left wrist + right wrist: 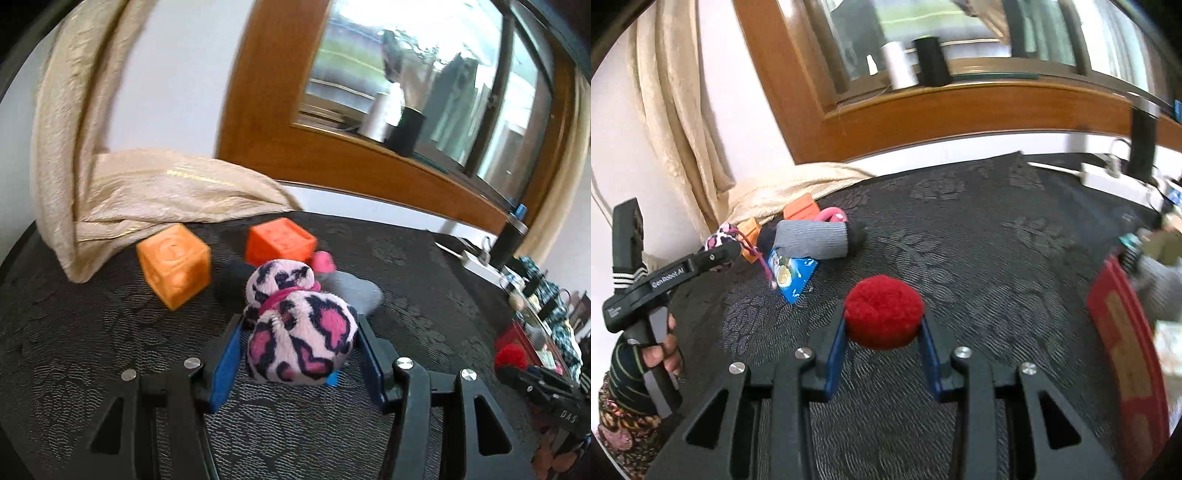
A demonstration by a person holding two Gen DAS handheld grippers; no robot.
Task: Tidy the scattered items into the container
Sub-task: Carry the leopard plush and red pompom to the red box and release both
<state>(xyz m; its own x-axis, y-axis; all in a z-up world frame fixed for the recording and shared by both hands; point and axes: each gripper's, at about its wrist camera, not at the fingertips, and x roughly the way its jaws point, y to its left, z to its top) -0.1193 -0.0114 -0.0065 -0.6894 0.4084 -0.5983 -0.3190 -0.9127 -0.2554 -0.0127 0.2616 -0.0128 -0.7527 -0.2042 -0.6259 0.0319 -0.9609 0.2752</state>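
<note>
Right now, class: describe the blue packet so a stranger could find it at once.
Start at the dark patterned tabletop below the wooden window frame. Near its left side lies a grey rolled sock; the blue packet lies flat just in front of it. It is the only flat, glossy, printed thing there; its neighbours are soft fabric or orange blocks.

- Left gripper: black frame, blue-lined fingers, pointing down at a slant; jaws closed on a pink leopard-print plush roll, held clear of the dark patterned tabletop.
- Right gripper: same build, pointing down at a slant; jaws pressed on a red pompom above the tabletop.
- Left hand: in a striped fingerless glove, wrapped round the left gripper's handle, at the tabletop's left edge in the right wrist view.
</note>
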